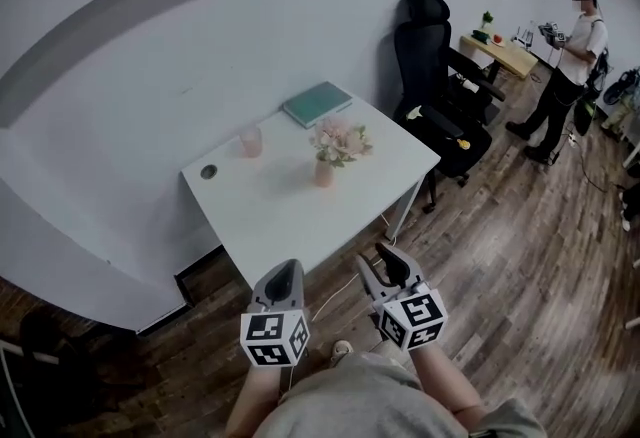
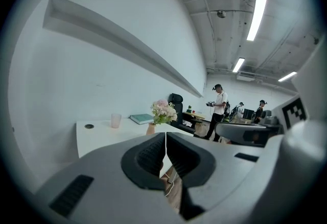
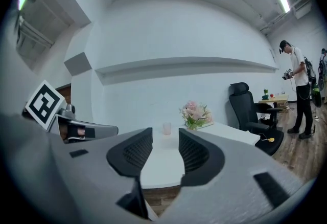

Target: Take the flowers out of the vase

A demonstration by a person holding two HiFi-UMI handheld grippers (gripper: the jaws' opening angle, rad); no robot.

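Observation:
A bunch of pink flowers (image 1: 339, 140) stands in a small pinkish vase (image 1: 324, 172) near the middle of a white table (image 1: 260, 216). Both grippers hover over the wooden floor, short of the table's near edge and apart from the vase. My left gripper (image 1: 288, 272) has its jaws closed together with nothing between them. My right gripper (image 1: 385, 258) holds its jaws apart, empty. The flowers (image 2: 163, 111) show beyond the left gripper (image 2: 165, 136) in the left gripper view. In the right gripper view the flowers (image 3: 195, 113) sit right of the right gripper (image 3: 165, 134).
On the table lie a pink cup (image 1: 250, 140), a green book (image 1: 317, 103) and a round cable hole (image 1: 208, 171). A black office chair (image 1: 438, 91) stands right of the table. A person (image 1: 564, 69) stands at the far right by a small wooden desk (image 1: 499, 53).

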